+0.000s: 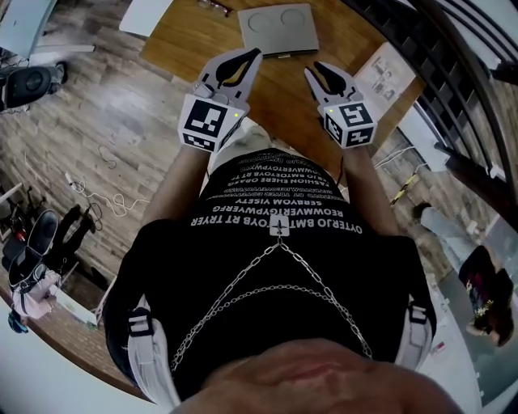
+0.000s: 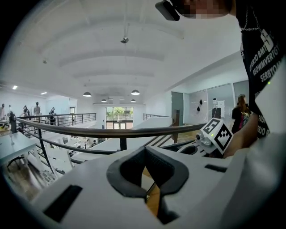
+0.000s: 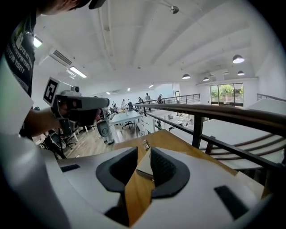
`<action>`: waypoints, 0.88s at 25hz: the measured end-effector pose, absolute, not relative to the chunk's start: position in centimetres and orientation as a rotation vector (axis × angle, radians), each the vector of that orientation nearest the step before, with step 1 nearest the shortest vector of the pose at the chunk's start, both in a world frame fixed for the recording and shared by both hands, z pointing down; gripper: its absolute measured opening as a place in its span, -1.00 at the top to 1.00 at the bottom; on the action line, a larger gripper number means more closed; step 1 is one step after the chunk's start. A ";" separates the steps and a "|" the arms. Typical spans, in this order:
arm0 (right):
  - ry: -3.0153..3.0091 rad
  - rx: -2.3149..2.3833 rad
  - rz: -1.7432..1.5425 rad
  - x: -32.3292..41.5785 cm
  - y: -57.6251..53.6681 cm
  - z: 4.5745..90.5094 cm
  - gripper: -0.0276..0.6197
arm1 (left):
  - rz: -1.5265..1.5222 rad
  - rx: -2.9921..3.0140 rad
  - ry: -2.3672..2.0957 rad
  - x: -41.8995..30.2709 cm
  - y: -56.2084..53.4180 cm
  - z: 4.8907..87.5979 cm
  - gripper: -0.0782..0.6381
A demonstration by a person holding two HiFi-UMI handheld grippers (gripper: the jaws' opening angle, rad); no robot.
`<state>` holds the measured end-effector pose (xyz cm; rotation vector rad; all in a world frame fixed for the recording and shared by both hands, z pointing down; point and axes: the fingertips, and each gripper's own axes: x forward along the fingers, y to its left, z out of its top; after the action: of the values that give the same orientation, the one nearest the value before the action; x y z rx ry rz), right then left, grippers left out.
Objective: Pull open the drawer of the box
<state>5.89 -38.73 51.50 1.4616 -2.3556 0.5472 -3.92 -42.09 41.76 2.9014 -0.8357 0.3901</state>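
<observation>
A wooden floor (image 1: 97,121) spreads out to the left, and a dark railing (image 1: 453,89) runs along the right. Between them stands a wooden table (image 1: 186,40), seen from steeply above.

A person in a black printed shirt (image 1: 275,267) with a chain across it fills the lower half of the head view. Both forearms reach forward over the near part of the table.

The box (image 1: 278,28) lies flat on the far side of the table. It is a low grey slab with two round shapes on its lid, and its near edge faces the person. It sits ahead of both grippers and well apart from them. From here its front reads as one straight line, so I cannot tell how far the drawer stands out.

The left gripper (image 1: 256,53) points toward the box's near left corner. Its tips meet and there is nothing between them — only bare wood shows through the loop of its pads. The right gripper (image 1: 317,73) is held beside it, pointing at the box's near right side. Its jaws stand narrowly apart and are empty; through the gap its own view shows table and a corner of the box.

Printed sheets (image 1: 384,77) lie near the right edge of the table. A pair of glasses (image 1: 212,6) sits beyond the box's left side.
</observation>
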 end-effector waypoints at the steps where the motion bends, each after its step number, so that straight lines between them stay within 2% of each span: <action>1: -2.335 1.468 0.575 6.0 -38.9 52.5 0.65 | 0.394 2.902 -0.831 -4.0 -42.2 41.8 0.77; 22: -2.045 1.401 0.936 3.8 -41.2 69.3 0.62 | 0.449 2.852 -0.880 -9.7 -43.4 43.7 0.77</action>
<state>3.79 -41.19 69.34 1.4006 -2.0450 0.9355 -9.68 -43.42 43.68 2.8519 -0.8798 0.4485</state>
